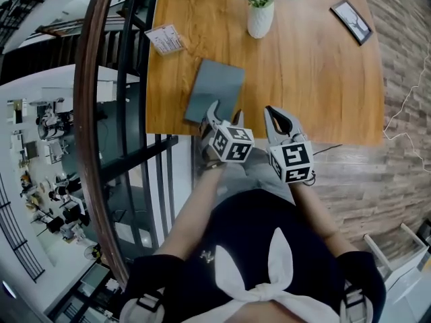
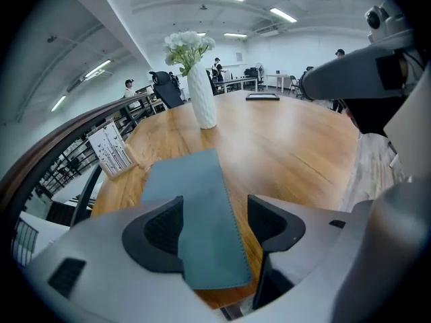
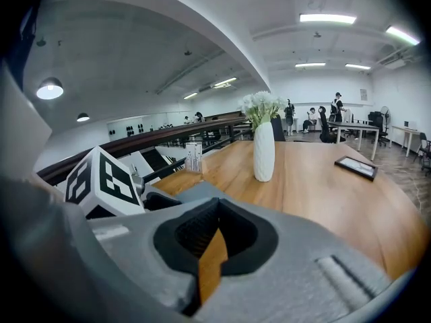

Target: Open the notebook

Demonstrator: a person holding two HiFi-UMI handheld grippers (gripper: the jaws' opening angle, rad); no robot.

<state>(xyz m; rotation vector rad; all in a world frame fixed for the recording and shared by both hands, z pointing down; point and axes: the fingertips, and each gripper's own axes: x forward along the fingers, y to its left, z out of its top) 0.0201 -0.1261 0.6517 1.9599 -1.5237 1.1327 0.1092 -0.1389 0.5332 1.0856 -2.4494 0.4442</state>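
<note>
Two hand-held grippers are held at the front edge of the bench (image 1: 303, 66), lower middle of the head view. The left hand-held gripper (image 1: 225, 113) is spread wide over the near end of the closed notebook (image 1: 215, 89), which lies flat there. The right hand-held gripper (image 1: 277, 116) is shut and empty. Should the whole notebook be pinched, not the cover (image 2: 195, 180) alone, it could be dragged off the edge.

1. We see a slim grey-blue notebook (image 1: 215, 89) with a stitched seam along its edge. It is closed, with its cover down.
2. It lies flat on the wooden table (image 1: 310, 79), towards the near-left, slightly askew, with its near end close to the table's near edge.
</note>
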